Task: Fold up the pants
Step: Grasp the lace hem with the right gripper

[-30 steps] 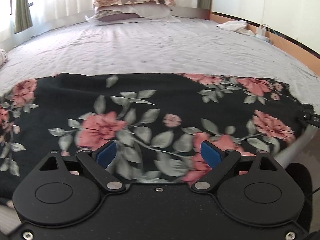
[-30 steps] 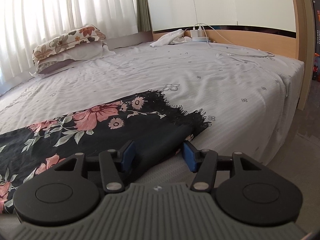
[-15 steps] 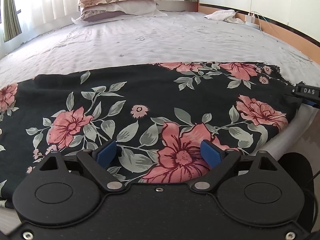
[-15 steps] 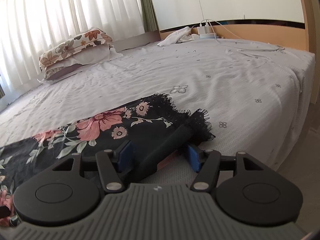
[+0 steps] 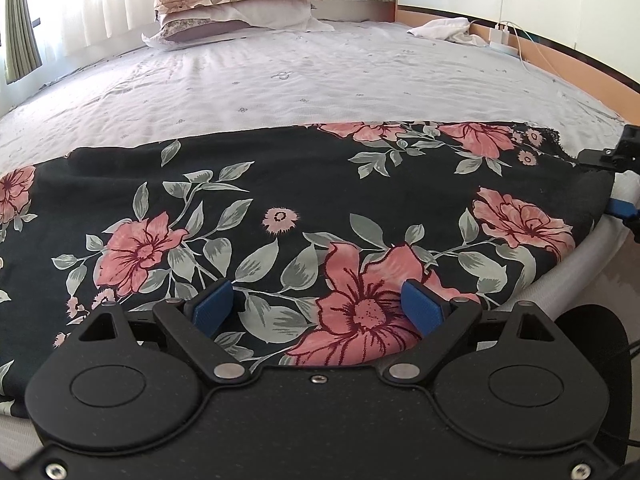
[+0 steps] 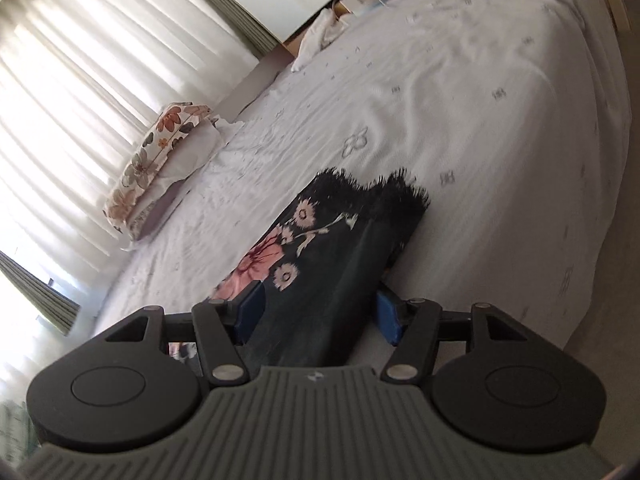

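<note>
Black floral pants point(image 5: 304, 200) lie spread across the near edge of the bed. My left gripper point(image 5: 318, 306) is open, its blue pads over the near edge of the fabric, a pink flower between them. My right gripper point(image 6: 316, 314) is rolled sideways at the fringed hem end of the pants point(image 6: 320, 248); its jaws are wide apart with the fabric edge passing between the blue pads, not pinched. The right gripper also shows at the right edge of the left wrist view point(image 5: 618, 184).
The bed has a white patterned sheet point(image 5: 320, 80). Stacked pillows point(image 5: 236, 0) lie at the far side by the curtains. A white cloth point(image 5: 444, 30) and a charger with cables point(image 5: 502, 38) sit near the orange headboard.
My right gripper has rolled to one side and moved in over the hem, lifting the fabric edge between its pads. My left gripper has shifted a little further right along the pants' edge.
</note>
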### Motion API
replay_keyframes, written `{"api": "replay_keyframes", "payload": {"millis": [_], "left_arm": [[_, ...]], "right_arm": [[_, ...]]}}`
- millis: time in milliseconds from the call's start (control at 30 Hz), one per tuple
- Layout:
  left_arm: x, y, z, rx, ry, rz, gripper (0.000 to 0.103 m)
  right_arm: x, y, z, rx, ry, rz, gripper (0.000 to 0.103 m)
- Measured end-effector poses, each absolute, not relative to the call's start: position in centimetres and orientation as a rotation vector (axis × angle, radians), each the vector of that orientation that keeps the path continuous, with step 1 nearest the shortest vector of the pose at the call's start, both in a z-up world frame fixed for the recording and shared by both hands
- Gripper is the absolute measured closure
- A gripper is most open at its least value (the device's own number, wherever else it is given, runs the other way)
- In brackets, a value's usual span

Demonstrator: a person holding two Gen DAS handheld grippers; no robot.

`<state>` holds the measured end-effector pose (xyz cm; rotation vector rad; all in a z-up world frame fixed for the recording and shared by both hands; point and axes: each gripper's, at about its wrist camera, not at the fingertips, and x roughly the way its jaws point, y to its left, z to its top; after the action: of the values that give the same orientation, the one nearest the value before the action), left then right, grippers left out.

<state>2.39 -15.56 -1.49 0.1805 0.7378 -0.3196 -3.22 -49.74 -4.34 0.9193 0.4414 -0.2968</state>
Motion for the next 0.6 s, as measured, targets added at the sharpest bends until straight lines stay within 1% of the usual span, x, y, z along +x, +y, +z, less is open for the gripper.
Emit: {"api": "replay_keyframes", "payload": {"millis": [33,200,333,400,433,467,500,533,600], "left_arm": [[2.4,-15.6,-1.5,0.181,0.736,-0.319,0.012],[2.4,-15.6,-1.5,0.181,0.738,-0.320,0.012],[2.4,-15.5,-1.4,0.179,0.740,-0.322,0.012],[2.3,-15.4,-1.4,0.179,0.737,-0.321,0.012],[2.3,-15.4,-1.4,0.181,0.735,-0.321,0.011],[2.3,-15.4,-1.4,0.180,0.736,-0.320,0.012],[2.2,-15.4,-1.4,0.178,0.735,-0.318,0.012],[2.2,-15.3,-1.3,0.174,0.736,-0.316,0.012],[2.1,-14.7,-0.8,0.156,0.733,-0.296,0.017]], "right_arm": [[-3.1,-49.7,-4.4,0.933,0.444,-0.300,0.031],[-1.3,-50.7,-5.7,0.947,0.403,-0.369,0.041],[0.3,-51.7,-6.3,0.927,0.383,-0.441,0.056],[0.9,-51.9,-6.3,0.890,0.384,-0.449,0.059],[1.0,-52.0,-6.4,0.893,0.384,-0.454,0.063],[1.1,-52.2,-6.5,0.900,0.385,-0.463,0.072],[1.1,-52.4,-6.6,0.908,0.393,-0.474,0.076],[1.1,-52.6,-6.6,0.922,0.398,-0.471,0.092],[0.7,-52.9,-6.3,0.957,0.394,-0.450,0.096]]}}
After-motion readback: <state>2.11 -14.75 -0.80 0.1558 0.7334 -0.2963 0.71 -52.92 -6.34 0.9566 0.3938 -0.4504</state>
